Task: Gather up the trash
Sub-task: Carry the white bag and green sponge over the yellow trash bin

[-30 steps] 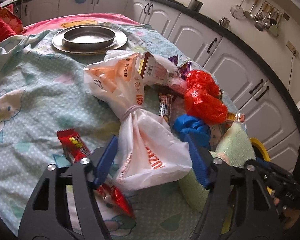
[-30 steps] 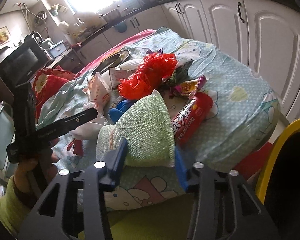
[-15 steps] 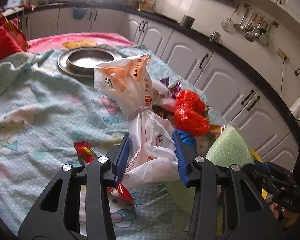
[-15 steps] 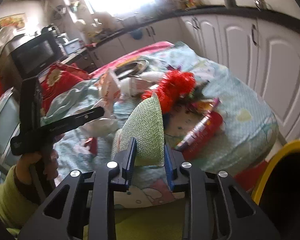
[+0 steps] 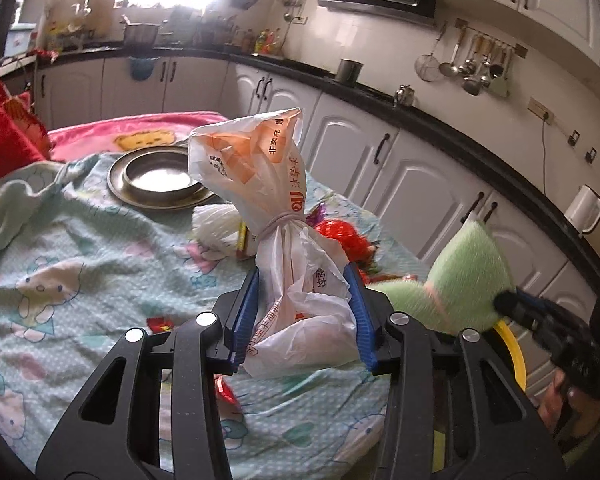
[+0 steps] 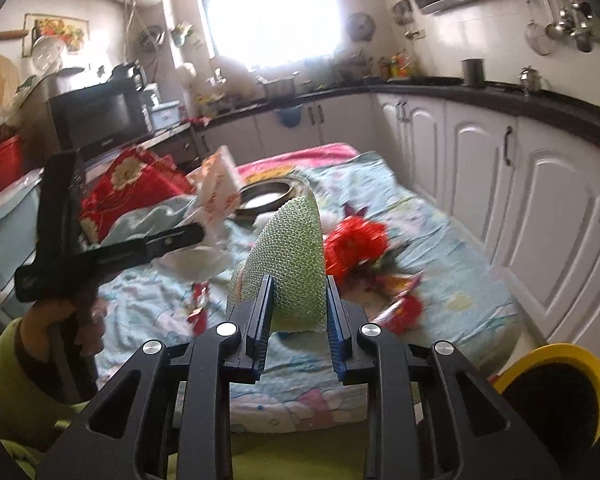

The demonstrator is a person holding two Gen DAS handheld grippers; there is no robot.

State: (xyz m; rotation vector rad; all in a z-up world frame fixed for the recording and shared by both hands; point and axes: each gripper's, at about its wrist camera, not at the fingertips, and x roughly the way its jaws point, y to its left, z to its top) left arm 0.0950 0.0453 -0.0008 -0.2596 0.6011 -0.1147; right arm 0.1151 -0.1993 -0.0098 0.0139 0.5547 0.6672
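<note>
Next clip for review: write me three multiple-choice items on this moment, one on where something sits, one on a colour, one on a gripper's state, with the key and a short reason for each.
1. Where does the metal dish sit?
A. On the far part of the cartoon-print cloth, beyond the trash
B. On the black countertop
C. Inside the yellow-rimmed bin

2. What colour is the mesh item in the right gripper?
A. Blue
B. Light green
C. White

3. What is the state of the left gripper?
A. Open above the cloth
B. Shut on nothing
C. Shut on the white plastic bag

Key: 1 A, the dish rests on the cloth behind the bag and the red wrappers. 2 B, the mesh between the blue pads is pale green. 3 C, both pads press the bag's lower part, and it hangs clear of the cloth.
</note>
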